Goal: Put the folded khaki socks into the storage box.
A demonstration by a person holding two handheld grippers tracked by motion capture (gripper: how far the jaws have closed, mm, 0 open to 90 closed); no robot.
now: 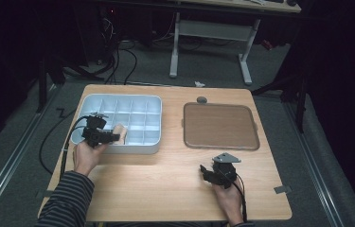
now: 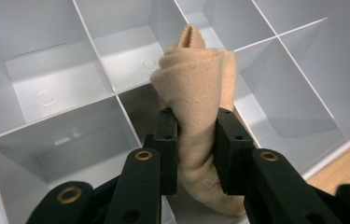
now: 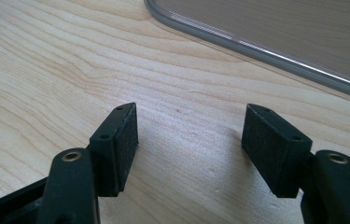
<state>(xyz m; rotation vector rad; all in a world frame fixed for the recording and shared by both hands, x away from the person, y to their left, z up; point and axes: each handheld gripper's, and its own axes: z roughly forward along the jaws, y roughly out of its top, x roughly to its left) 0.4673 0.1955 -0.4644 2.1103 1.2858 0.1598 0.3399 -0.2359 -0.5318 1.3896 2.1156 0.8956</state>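
Pinching a rolled beige cloth (image 2: 196, 93), the left gripper (image 2: 196, 154) hangs over the grey divider tray (image 1: 151, 101), near its front edge; the cloth's lower end is hidden behind the jaws. Right gripper (image 3: 189, 144) rests with jaws apart and nothing between them over the bare table (image 1: 165, 175), beside the clear lid (image 3: 275, 51), cut off at the frame.

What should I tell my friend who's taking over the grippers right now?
Left gripper: shut on the rolled beige cloth, held over the grey divided box, near its front row of compartments.
Right gripper: open, nothing in it, over bare table near the clear lid.
Done: cloth picked up and brought to the box.
Left: probably lower it into a compartment, let go, then maybe fit the lid.
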